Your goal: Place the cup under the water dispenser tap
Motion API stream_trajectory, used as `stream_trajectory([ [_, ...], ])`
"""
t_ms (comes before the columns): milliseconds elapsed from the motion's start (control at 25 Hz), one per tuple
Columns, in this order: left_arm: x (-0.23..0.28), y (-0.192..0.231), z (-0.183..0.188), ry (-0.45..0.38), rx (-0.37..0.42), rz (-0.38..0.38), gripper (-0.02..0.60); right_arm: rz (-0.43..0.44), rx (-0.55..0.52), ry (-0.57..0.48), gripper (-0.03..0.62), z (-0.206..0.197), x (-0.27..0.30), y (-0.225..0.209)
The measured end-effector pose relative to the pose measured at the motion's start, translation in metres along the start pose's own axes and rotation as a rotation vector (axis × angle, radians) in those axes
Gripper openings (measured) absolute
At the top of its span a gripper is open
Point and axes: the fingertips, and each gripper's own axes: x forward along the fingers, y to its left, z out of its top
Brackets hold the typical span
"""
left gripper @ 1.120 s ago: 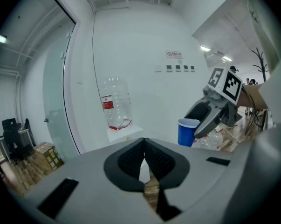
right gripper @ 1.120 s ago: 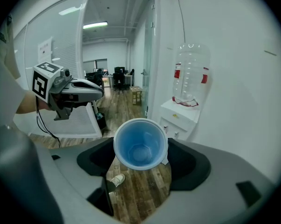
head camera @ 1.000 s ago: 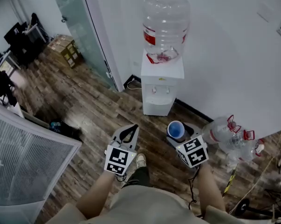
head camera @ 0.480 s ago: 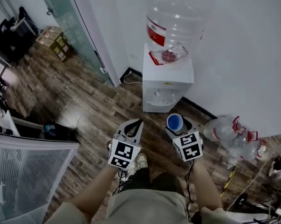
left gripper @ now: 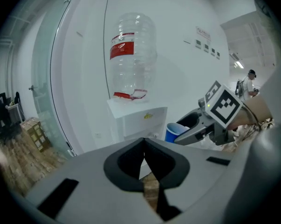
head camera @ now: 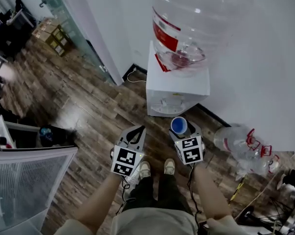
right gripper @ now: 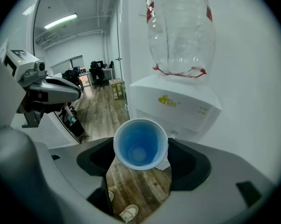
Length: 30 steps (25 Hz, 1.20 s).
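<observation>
Right gripper (head camera: pixel 182 129) is clamped on the blue cup (head camera: pixel 179 125) just before the water dispenser (head camera: pixel 174 89) front, left gripper (head camera: pixel 134 136) closed empty alongside; recommend lowering the cup level, centred beneath the tap (right gripper: pixel 172 133), before releasing.

place: office | cues: water dispenser (head camera: pixel 175 89), glass partition (head camera: pixel 71 23), desks with chairs (right gripper: pixel 97 71), wood-plank floor (head camera: pixel 88 106)

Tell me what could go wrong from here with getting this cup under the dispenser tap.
The right gripper holds the blue cup upright by its sides alone, so it may squash or slip. The tap recess on the water dispenser looks small, so the rim or jaws might bump the cabinet. On the floor at the right lie empty bottles, which a foot could catch.
</observation>
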Motion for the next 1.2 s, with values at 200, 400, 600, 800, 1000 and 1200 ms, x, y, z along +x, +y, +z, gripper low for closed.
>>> stream_trajectory([
  [200, 0.043, 0.015, -0.016, 0.012, -0.047, 0.027, 0.006, 0.005, 0.026, 0.017, 0.360, -0.010, 0.056, -0.023],
  [400, 0.083, 0.023, -0.040, 0.016, -0.155, 0.013, 0.006, -0.006, 0.060, 0.017, 0.360, -0.028, 0.101, -0.035],
  [600, 0.118, 0.031, -0.062, 0.040, -0.148, 0.020, 0.006, -0.031, 0.063, 0.030, 0.362, -0.053, 0.146, -0.040],
  [800, 0.145, 0.039, -0.088, 0.054, -0.153, 0.033, 0.006, -0.046, 0.077, 0.029, 0.362, -0.068, 0.191, -0.050],
  [1000, 0.165, 0.044, -0.112, 0.065, -0.166, 0.042, 0.006, -0.084, 0.090, 0.038, 0.364, -0.083, 0.233, -0.065],
  [1200, 0.177, 0.043, -0.127, 0.074, -0.168, 0.045, 0.006, -0.120, 0.169, 0.056, 0.364, -0.105, 0.265, -0.080],
])
